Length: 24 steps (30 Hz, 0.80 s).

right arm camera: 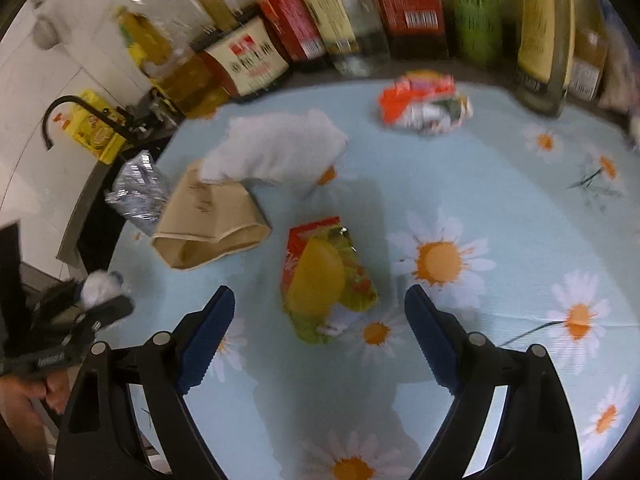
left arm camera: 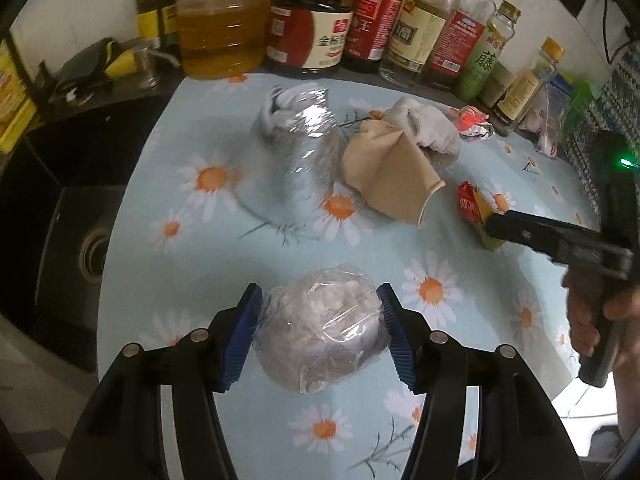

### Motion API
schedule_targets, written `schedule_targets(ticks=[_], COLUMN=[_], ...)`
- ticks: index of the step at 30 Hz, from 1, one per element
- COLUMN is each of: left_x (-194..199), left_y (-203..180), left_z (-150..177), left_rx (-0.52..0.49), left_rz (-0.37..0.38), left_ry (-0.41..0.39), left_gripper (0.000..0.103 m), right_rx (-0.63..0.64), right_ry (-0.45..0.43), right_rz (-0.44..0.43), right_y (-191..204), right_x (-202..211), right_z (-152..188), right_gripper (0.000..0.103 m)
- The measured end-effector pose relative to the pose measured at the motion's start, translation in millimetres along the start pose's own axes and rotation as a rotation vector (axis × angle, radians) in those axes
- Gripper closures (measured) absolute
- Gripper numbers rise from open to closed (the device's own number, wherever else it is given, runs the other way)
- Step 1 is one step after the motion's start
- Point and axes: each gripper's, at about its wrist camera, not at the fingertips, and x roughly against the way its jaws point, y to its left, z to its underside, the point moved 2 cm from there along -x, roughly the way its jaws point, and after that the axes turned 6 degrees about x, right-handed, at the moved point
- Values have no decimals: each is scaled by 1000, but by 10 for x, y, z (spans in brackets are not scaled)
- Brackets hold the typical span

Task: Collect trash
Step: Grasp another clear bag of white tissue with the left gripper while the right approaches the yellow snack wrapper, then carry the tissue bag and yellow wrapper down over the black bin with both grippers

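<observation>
Left gripper (left arm camera: 320,332) was clamped on a ball of clear plastic wrap (left arm camera: 320,334) held over the daisy tablecloth (left arm camera: 432,288); right gripper (right arm camera: 320,336) hung with jaws apart, nothing between the pads, above the yellow-green snack wrapper (right arm camera: 326,280). Judged best: lower straddling the wrapper's narrow width, pinch the raised crumple, not the cloth. Bottle labels (left arm camera: 328,42) carried Chinese characters, mostly too blurred to read.

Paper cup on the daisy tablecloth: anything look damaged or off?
Yes. The brown paper cup lies on its side, crushed flat with creased walls, its rim squashed. A crumpled white tissue touches its base end. It lies among other litter on the tablecloth, including a yellow-red snack wrapper. No liquid spill shows.
</observation>
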Motion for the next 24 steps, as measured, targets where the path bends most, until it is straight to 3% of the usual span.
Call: schedule_targets(ticks=[5, 9, 24], left_x=[97, 118, 235], left_y=[101, 146, 204], left_z=[151, 242, 340], left_rx=[31, 52, 63], left_rz=[-13, -10, 25], left_ry=[-3, -2, -31], left_gripper=[46, 46, 46], right_rx=[84, 147, 116], right_ry=[6, 11, 4], right_rz=[75, 179, 164], right_y=[112, 184, 328], right_x=[-96, -133, 26], right_z=[-69, -60, 63], right_gripper=[30, 49, 50])
